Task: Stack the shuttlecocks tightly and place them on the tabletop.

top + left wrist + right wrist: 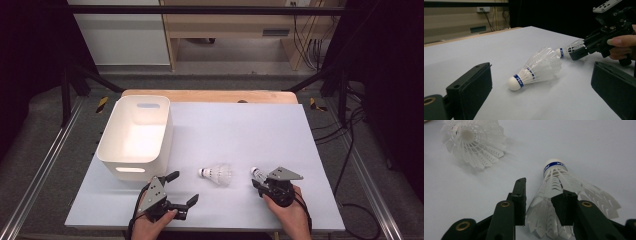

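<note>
The right gripper (261, 181) is held in the person's right hand (287, 212) at the near right of the table (260, 130). Its jaws are clenched on the feather skirt of a white shuttlecock (258, 173), as seen in the right gripper view, where the skirt (554, 212) is squeezed between the two black pads. The cork of this gripped shuttlecock, ringed by a blue band, points away from the gripper. Whether the gripped shuttlecock rests on the table surface or is raised just above it cannot be told.

A second shuttlecock (217, 174) lies on its side on the table, just to the left of the gripped one and between the two grippers. Its cork (514, 83) points toward the left gripper, and it is touched by neither tool.

The left gripper (183, 189) is held in the left hand (152, 225) at the near left of the table. Its jaws are spread wide and grasp nothing.

A white plastic bin (136, 135) stands at the left of the table, beyond the left gripper and well apart from both shuttlecocks.
</note>
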`<action>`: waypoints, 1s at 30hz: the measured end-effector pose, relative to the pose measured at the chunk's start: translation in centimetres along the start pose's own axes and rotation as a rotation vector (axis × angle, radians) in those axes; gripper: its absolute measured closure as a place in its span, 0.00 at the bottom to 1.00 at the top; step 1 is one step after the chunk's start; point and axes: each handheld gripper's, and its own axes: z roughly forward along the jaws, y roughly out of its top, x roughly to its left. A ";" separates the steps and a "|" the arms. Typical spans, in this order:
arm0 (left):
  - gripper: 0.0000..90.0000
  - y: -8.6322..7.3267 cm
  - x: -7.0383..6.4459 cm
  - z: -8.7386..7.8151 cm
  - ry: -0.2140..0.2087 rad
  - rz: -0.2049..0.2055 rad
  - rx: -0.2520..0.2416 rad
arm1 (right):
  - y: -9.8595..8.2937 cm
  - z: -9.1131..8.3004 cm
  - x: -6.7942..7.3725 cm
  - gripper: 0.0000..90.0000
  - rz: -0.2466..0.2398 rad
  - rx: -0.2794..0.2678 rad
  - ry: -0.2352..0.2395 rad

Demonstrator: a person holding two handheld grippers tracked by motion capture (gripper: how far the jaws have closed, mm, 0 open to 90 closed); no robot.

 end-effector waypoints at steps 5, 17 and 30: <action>0.03 0.0 0.1 0.0 0.000 -0.002 0.001 | -0.1 -0.1 -0.1 0.79 0.001 -0.002 -0.003; 0.04 0.0 0.1 0.0 0.001 -0.001 0.001 | -0.2 -0.5 -0.1 0.92 -0.001 -0.009 -0.008; 0.04 0.0 0.0 -0.1 -0.003 -0.001 0.000 | -0.3 -0.9 -0.3 0.99 0.002 -0.023 -0.006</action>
